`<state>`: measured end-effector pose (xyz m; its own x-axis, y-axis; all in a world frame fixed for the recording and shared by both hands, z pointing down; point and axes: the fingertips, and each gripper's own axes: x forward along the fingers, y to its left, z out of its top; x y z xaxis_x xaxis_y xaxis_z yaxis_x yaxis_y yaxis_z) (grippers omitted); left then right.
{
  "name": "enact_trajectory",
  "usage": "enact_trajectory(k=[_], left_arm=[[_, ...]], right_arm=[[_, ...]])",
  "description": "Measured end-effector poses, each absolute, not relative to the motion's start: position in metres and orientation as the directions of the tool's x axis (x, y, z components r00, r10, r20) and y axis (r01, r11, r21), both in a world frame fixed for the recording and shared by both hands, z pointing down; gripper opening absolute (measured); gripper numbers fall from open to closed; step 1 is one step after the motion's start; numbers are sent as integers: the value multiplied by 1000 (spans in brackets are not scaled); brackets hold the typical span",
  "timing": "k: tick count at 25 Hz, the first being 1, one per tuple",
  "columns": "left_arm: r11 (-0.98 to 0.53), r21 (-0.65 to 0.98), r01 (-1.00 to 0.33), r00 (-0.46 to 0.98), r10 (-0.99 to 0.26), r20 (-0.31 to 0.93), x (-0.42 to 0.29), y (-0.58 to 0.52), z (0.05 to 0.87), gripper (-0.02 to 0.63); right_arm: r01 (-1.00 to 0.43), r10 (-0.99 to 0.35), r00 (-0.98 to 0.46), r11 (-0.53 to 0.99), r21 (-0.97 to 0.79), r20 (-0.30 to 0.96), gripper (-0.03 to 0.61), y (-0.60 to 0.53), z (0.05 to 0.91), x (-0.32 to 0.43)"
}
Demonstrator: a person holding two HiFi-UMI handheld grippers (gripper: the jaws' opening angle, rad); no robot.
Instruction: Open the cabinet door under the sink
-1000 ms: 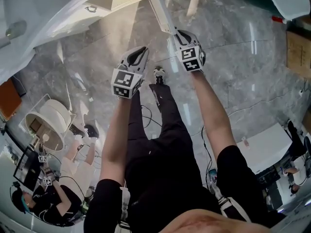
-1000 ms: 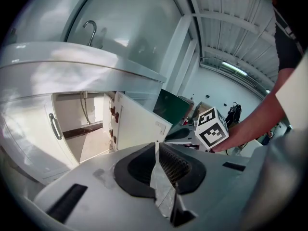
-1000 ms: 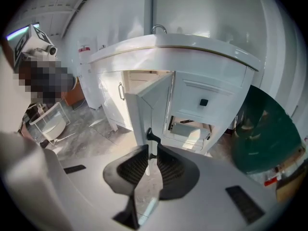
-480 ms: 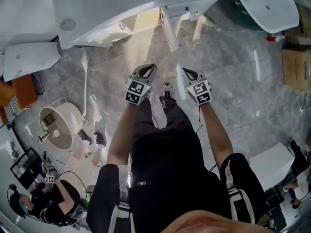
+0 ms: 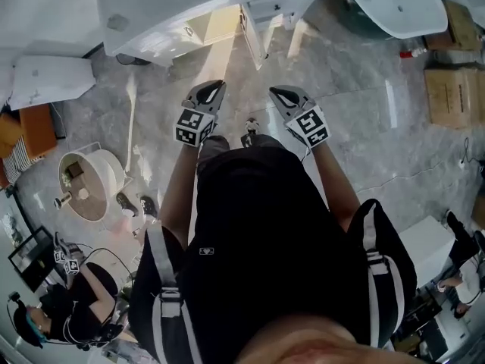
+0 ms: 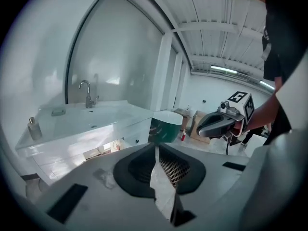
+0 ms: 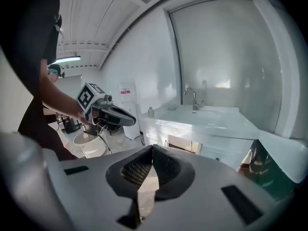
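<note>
Left claw (image 6: 155, 147): jaws together at the tips with nothing between them, held in the air above the floor and pointing toward the vanity.
Right claw (image 7: 151, 148): jaws also closed on nothing, held about level with the left claw and apart from it.
Cabinet door (image 5: 253, 30): swung out from the vanity front and seen edge-on in the head view, ahead of both claws and touching neither.
Cabinet opening (image 5: 206, 26): tan interior showing just left of the door, under the sink.
Sink tabletop (image 6: 82, 121): white, with a faucet (image 6: 86, 93) at the back and a small bottle (image 6: 32, 128) near its left end.
Floor (image 5: 356, 105): glossy grey marble.
Surroundings: a round white basin (image 5: 83, 188) on the floor to the left — cardboard boxes (image 5: 451, 89) at the right edge.
</note>
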<state>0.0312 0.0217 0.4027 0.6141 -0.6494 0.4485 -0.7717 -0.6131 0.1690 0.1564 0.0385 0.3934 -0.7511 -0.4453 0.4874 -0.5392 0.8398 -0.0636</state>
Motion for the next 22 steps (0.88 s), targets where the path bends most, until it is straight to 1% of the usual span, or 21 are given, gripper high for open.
enact_trajectory(k=[6, 12, 17, 22], left_arm=[[-627, 181, -758, 637, -650, 414, 35, 51, 380, 32], [-587, 191, -786, 607, -676, 418, 28, 50, 385, 32], [-596, 191, -780, 616, -677, 402, 34, 48, 382, 32], [-580, 202, -789, 607, -690, 394, 27, 45, 385, 32]], right_arm=[[-541, -458, -746, 840, -38, 483, 60, 47, 388, 154], [-540, -456, -738, 841, -31, 498, 60, 49, 389, 156], [-533, -443, -718, 846, -15, 537, 60, 52, 397, 171], [-552, -462, -703, 834, -5, 540, 60, 49, 397, 175]])
